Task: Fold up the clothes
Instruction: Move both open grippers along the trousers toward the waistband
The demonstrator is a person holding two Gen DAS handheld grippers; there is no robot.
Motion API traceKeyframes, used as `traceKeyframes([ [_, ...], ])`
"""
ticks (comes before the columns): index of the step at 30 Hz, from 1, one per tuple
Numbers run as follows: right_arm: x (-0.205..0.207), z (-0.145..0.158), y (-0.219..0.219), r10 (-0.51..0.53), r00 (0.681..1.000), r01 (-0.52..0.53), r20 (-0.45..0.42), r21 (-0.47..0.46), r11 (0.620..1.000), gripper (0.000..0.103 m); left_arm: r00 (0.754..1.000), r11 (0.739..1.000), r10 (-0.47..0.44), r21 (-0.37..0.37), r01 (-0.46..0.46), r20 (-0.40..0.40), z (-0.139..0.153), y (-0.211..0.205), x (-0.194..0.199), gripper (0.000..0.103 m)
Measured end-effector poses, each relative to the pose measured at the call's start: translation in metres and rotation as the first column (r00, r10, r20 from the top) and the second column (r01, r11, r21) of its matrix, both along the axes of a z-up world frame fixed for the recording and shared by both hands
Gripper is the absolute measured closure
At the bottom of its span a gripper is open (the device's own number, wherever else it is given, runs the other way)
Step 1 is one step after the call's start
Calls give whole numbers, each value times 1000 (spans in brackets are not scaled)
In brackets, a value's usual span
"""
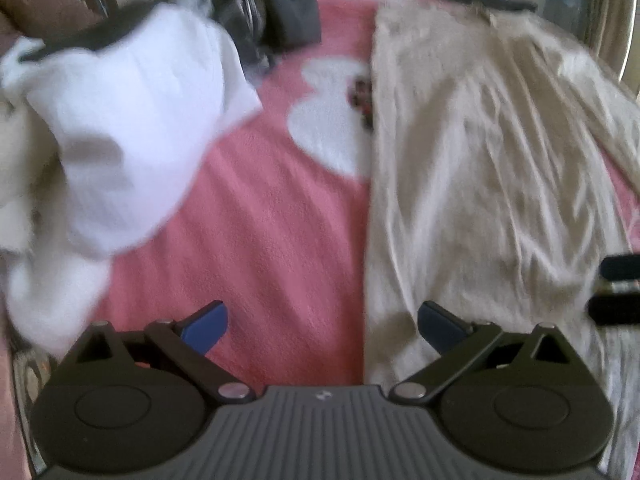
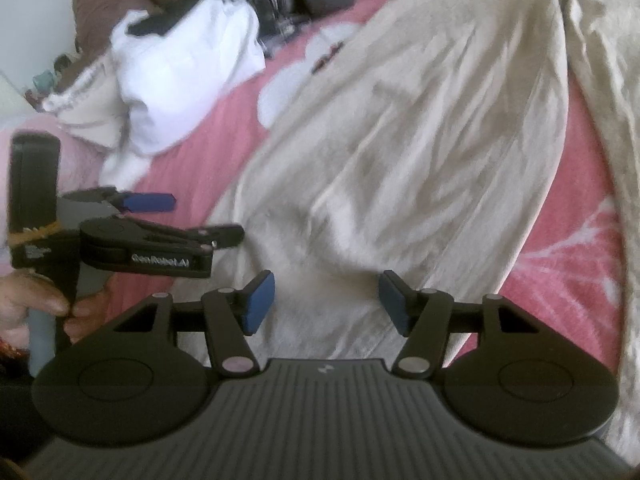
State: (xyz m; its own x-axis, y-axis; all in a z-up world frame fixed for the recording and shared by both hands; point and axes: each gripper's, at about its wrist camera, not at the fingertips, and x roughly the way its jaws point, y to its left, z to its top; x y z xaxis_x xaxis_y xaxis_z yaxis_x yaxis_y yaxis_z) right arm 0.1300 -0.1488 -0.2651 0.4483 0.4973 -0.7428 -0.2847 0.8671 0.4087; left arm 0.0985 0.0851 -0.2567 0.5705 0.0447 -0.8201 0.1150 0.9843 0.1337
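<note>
Pink fleecy bedcover (image 1: 256,240) is carrying a spread wrinkled beige garment (image 1: 480,168) while we are holding left gripper (image 1: 322,326) and right gripper (image 2: 326,302) parted, empty, over its near hem, risking pinching bedcover too.

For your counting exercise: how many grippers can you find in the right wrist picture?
2. The right gripper sits open at the bottom, over the beige garment. The left gripper is at the left edge, held by a hand.

A pink blanket (image 1: 256,240) covers the bed. On it lie beige trousers (image 1: 480,184), a white cloth pile (image 1: 132,120) and dark clothes (image 1: 280,12).
</note>
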Motion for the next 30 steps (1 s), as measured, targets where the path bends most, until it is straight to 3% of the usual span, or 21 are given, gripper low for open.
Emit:
traceKeyframes([
  [2,5,4,-11,-35,999,35,19,4,999,45,998,1000,-31,-2,31,54,9,1,5,1],
  [6,15,11,-34,-106,993,106,57,15,994,45,996,997,-65,-25,66,62,15,-7,45,3],
  [12,31,21,-66,-207,973,204,106,35,978,45,996,989,-28,-145,41,89,14,-12,114,25],
  [16,42,13,-76,-229,968,228,98,24,973,46,999,981,-8,-193,18,48,3,-17,146,48],
  [21,57,7,-88,-273,954,276,122,-7,961,47,997,987,-15,-161,26,69,-8,-25,144,49],
  [24,64,9,-99,-311,940,316,140,-16,949,52,995,989,-27,-140,40,94,-6,-29,135,49],
  [30,43,17,-111,-378,910,382,171,6,924,61,982,986,-80,-134,104,172,5,-31,115,46],
])
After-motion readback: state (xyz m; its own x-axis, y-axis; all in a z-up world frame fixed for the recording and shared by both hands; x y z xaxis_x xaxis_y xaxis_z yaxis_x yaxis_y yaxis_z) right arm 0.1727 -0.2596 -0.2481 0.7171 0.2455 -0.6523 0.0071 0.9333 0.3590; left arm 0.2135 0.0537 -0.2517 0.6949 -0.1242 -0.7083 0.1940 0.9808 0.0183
